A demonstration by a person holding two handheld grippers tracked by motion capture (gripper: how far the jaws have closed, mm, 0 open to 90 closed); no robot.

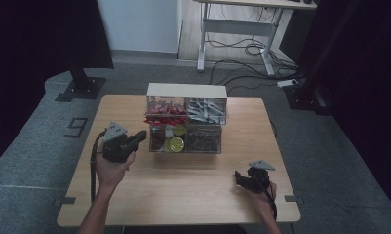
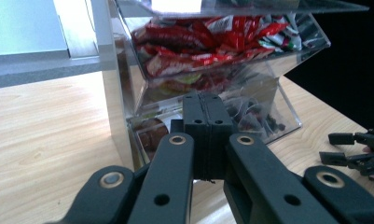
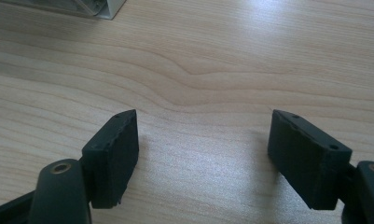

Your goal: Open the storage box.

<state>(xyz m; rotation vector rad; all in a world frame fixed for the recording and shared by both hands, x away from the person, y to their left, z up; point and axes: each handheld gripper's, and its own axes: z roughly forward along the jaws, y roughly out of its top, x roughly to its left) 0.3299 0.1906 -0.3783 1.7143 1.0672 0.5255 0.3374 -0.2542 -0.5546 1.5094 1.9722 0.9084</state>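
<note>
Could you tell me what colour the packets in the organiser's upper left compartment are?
Red packets, clearest in the left gripper view.

In the left gripper view the closed fingers (image 2: pixel 204 122) hide the middle of the organizer's (image 2: pixel 268 88) lower bins, whose contents stay too murky to name. The right gripper (image 2: pixel 359 151) is cut by the edge. The far desk (image 1: pixel 242 4) is cropped at top.
</note>
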